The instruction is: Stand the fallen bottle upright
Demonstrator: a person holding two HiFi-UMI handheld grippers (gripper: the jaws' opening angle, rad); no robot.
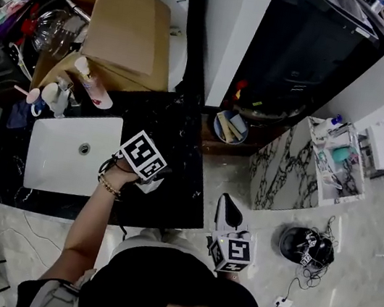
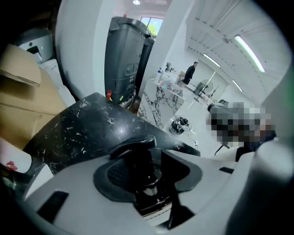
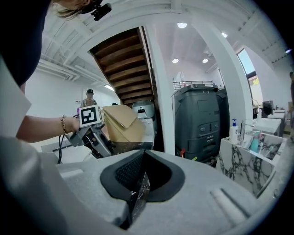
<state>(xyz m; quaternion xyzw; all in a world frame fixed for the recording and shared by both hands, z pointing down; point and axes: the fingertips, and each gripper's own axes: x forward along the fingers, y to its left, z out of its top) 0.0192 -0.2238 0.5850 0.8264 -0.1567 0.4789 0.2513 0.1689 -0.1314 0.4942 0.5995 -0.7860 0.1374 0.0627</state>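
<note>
A black pump bottle stands between the jaws of my left gripper. Its pump head points up and to the right, and a pale label shows low on its neck; the pads press on both sides of it. In the head view the left gripper hangs over the black marble counter, just right of the white sink, and hides the bottle. My right gripper has its pads together with nothing held; it sits off the counter's right edge. The right gripper view shows the left gripper tilted over the counter.
A white sink is set in the counter's left half. Several toiletry bottles stand behind it, beside cardboard boxes. A bowl sits at the back right. A marble side table and a dark bin stand to the right.
</note>
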